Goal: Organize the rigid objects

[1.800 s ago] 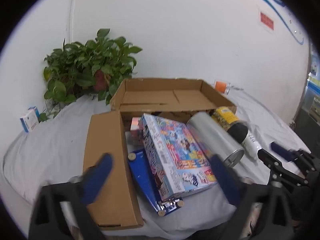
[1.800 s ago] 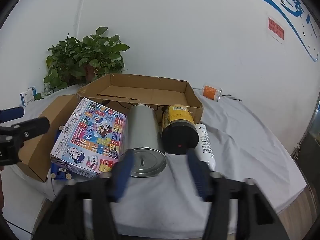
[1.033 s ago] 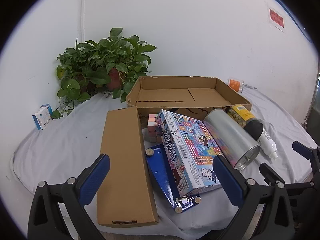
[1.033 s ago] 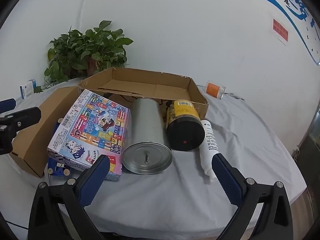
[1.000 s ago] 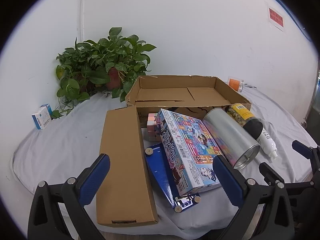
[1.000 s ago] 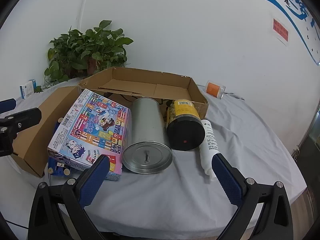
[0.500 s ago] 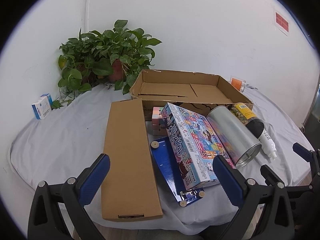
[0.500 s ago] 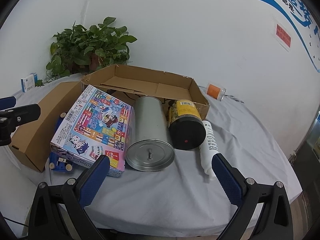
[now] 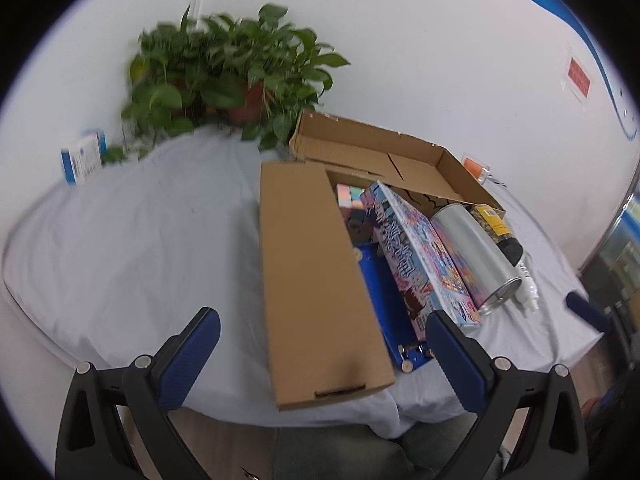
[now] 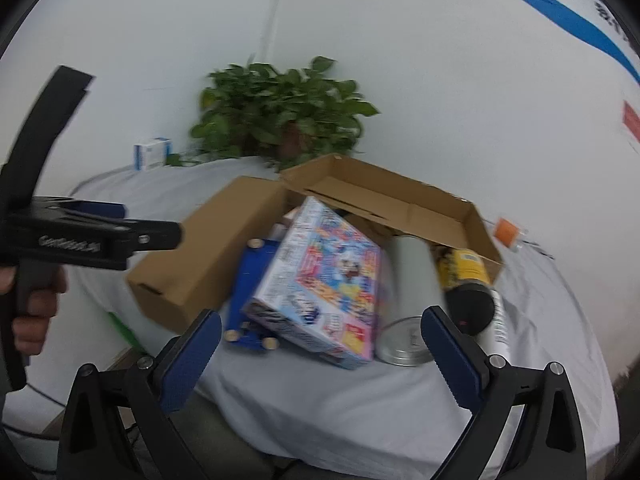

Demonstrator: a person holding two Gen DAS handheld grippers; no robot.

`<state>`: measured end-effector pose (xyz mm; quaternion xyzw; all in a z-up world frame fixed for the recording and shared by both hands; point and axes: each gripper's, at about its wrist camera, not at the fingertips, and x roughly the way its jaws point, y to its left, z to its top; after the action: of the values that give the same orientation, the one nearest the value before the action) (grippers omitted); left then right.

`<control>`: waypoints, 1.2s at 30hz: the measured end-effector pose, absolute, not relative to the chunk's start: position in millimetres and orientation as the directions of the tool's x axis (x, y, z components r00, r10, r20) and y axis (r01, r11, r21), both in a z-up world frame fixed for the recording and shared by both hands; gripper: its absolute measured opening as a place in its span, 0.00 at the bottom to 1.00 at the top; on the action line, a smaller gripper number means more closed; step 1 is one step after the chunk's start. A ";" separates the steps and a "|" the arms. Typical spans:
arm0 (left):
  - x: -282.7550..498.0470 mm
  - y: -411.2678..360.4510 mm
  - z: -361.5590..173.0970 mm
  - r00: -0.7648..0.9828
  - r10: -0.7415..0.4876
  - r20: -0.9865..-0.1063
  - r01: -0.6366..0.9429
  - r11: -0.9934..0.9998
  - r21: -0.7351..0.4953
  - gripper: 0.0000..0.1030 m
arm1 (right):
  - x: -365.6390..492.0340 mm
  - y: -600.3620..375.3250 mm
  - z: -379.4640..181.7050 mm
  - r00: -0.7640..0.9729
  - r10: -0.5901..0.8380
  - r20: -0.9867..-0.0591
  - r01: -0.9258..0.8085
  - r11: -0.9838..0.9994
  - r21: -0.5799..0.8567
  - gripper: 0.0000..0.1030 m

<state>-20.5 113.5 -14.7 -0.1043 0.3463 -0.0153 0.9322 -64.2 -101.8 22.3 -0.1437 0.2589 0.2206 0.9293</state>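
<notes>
both grippers hang above the near edge of the counter (image 9: pixel 140 240), left gripper (image 9: pixel 322 344) and right gripper (image 10: pixel 320 340) with fingers wide apart, empty. the game box (image 10: pixel 324 280) lies beside the metal can (image 10: pixel 408 300).

A colourful game box (image 10: pixel 324 280) leans tilted beside a silver tin (image 10: pixel 408 300) lying on its side.

A wrinkled matt cloth (image 9: pixel 140 240) covers the table. The open box (image 9: pixel 384 160) and its flat lid (image 9: pixel 312 280) are matt brown cardboard. The game box (image 10: pixel 328 280) is glossy printed card. The canister (image 9: pixel 476 256) is brushed, shiny metal. The jar's (image 10: pixel 464 276) black cap looks like smooth plastic. The white tube (image 10: pixel 498 328) appears plastic too.
</notes>
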 end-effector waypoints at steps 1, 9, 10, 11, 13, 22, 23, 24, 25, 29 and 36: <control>-19.5 120.8 -18.3 0.747 -0.131 -0.652 -0.040 0.970 -0.240 0.99 | -68.1 -92.2 22.8 0.723 0.396 -0.565 -0.547 0.829 -0.118 0.96; 4.5 147.3 -58.2 0.614 -0.450 -0.648 0.052 0.842 -0.537 0.76 | -75.0 -8.6 6.1 0.542 0.519 -0.661 -0.697 0.717 -0.008 0.93; 6.4 146.7 -60.5 0.603 -0.473 -0.643 0.065 0.832 -0.551 0.71 | -71.4 -0.9 3.4 0.532 0.511 -0.676 -0.694 0.720 -0.002 0.91; 7.1 145.2 -60.8 0.594 -0.498 -0.632 0.089 0.822 -0.563 0.68 | -66.5 2.9 0.3 0.522 0.501 -0.690 -0.690 0.723 0.003 0.91; 7.5 142.1 -58.1 0.574 -0.549 -0.608 0.141 0.798 -0.586 0.60 | -64.1 17.3 -7.7 0.524 0.464 -0.714 -0.676 0.737 -0.017 0.90; 14.0 171.3 -74.9 0.567 -0.593 -0.571 0.132 0.750 -0.648 0.59 | -30.4 27.1 -29.9 0.567 0.350 -0.746 -0.573 0.818 -0.053 0.81; 15.7 173.6 -76.6 0.564 -0.601 -0.566 0.131 0.742 -0.658 0.59 | -25.1 26.1 -32.1 0.563 0.348 -0.750 -0.575 0.816 -0.053 0.78; 18.0 174.4 -77.9 0.560 -0.607 -0.564 0.130 0.737 -0.664 0.59 | -23.6 25.7 -32.9 0.566 0.345 -0.749 -0.573 0.818 -0.056 0.78; 19.7 174.8 -79.4 0.559 -0.607 -0.565 0.129 0.737 -0.664 0.59 | -21.9 25.1 -33.5 0.569 0.348 -0.745 -0.572 0.818 -0.055 0.78; 20.2 183.3 -85.2 0.564 -0.602 -0.566 0.103 0.731 -0.675 0.63 | -1.5 9.5 -34.6 0.524 0.431 -0.735 -0.558 0.825 0.086 0.77; 14.4 201.3 -73.1 0.612 -0.621 -0.491 0.111 0.681 -0.724 0.74 | 26.1 -16.3 -27.3 0.363 0.675 -0.642 -0.521 0.718 0.461 0.77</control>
<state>14.4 201.3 -73.1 -0.3335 0.3821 -0.2194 0.8335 26.1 -16.3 -27.3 0.0897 0.4307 0.3644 0.8208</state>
